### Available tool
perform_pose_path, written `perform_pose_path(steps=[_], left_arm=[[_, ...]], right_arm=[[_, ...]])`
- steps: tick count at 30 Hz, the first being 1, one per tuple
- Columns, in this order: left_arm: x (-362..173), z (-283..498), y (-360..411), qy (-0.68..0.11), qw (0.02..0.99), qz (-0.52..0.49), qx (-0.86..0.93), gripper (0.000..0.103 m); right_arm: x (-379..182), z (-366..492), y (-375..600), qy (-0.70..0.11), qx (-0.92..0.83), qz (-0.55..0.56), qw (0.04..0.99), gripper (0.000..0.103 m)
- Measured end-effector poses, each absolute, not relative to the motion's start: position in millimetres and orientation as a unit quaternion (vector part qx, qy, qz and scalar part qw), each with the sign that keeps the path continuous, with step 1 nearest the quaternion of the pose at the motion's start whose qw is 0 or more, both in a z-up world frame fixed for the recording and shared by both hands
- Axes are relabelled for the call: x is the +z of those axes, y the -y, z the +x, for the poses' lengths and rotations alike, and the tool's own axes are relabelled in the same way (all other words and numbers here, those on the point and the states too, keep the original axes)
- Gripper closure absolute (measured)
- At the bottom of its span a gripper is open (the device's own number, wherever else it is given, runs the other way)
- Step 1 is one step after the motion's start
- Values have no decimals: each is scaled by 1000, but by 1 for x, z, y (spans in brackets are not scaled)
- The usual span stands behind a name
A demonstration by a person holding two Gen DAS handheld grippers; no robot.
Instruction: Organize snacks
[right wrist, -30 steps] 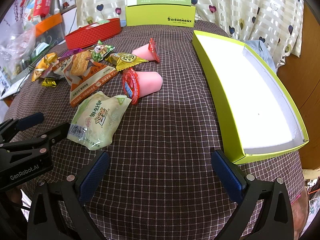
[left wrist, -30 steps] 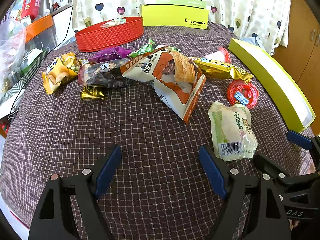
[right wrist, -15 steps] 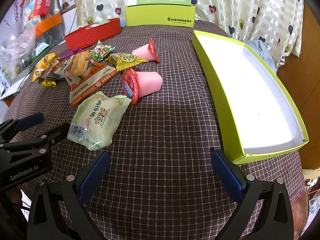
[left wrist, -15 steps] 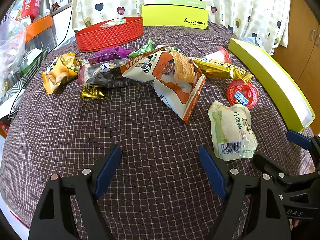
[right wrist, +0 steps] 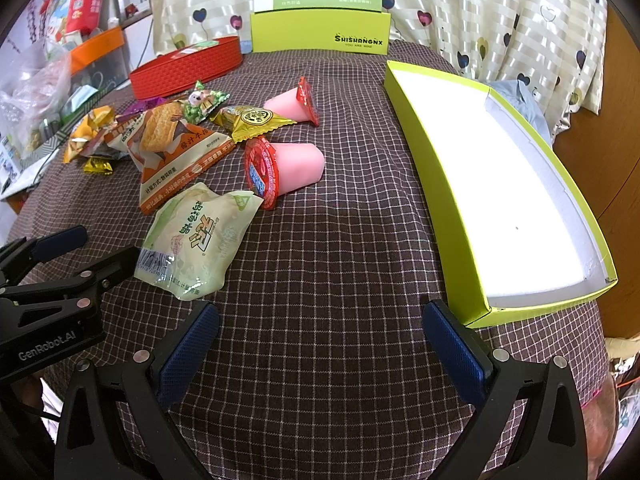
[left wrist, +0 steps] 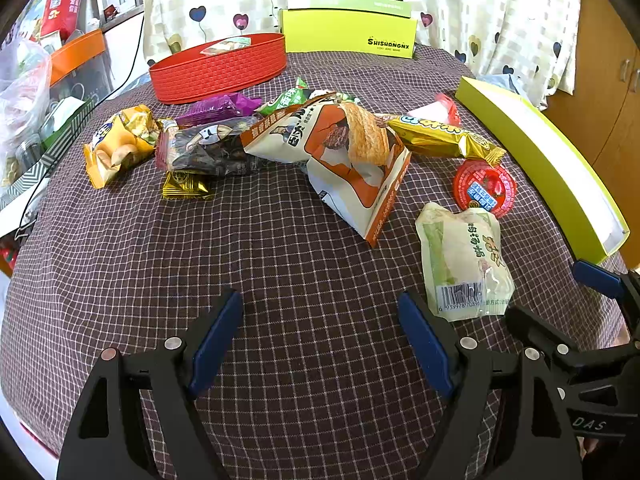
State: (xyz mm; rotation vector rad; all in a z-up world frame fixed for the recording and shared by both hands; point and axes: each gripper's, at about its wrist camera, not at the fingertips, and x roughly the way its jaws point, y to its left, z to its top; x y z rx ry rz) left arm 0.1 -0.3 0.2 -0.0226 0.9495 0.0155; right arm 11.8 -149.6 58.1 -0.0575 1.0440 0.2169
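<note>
Several snacks lie scattered on the checked tablecloth [left wrist: 280, 280]. A pale green packet [left wrist: 464, 256] [right wrist: 200, 236] lies nearest, just beyond both grippers. Behind it are a pink jelly cup with a red lid [right wrist: 280, 168] [left wrist: 485, 189], a second pink jelly cup [right wrist: 292, 100], an orange-and-white biscuit bag [left wrist: 344, 160] [right wrist: 172, 148], a gold bar [left wrist: 436, 138] and a yellow chip bag [left wrist: 116, 146]. My left gripper [left wrist: 320, 340] hovers open over bare cloth. My right gripper [right wrist: 320, 344] is open too, to the right of the green packet.
An open lime-green box [right wrist: 492, 184] with a white inside lies on the right. A red woven tray [left wrist: 218, 66] and an upright lime box lid [left wrist: 348, 32] stand at the back. Cluttered shelves and bags fill the left edge; a wooden cabinet [left wrist: 608, 92] is at right.
</note>
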Motion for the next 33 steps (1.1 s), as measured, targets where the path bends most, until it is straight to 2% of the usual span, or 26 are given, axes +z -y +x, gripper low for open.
perform_pose_path(steps=[12, 19, 28, 30, 31, 33], left_arm=[[13, -2, -22, -454, 889, -57, -15, 23], [27, -2, -41, -433, 897, -86, -17, 23], [27, 6, -59, -434, 895, -104, 2, 23], [26, 8, -61, -434, 895, -104, 3, 23], [26, 9, -61, -435, 895, -104, 3, 23], [26, 13, -61, -436, 894, -106, 2, 23]], right_arm=[[86, 13, 146, -460, 172, 17, 871, 3], [77, 33, 121, -479, 197, 30, 855, 9], [66, 45, 93, -478, 200, -1, 855, 9], [65, 46, 88, -473, 193, -15, 859, 13], [65, 46, 87, -472, 188, -22, 861, 21], [65, 46, 87, -471, 178, -34, 863, 29]])
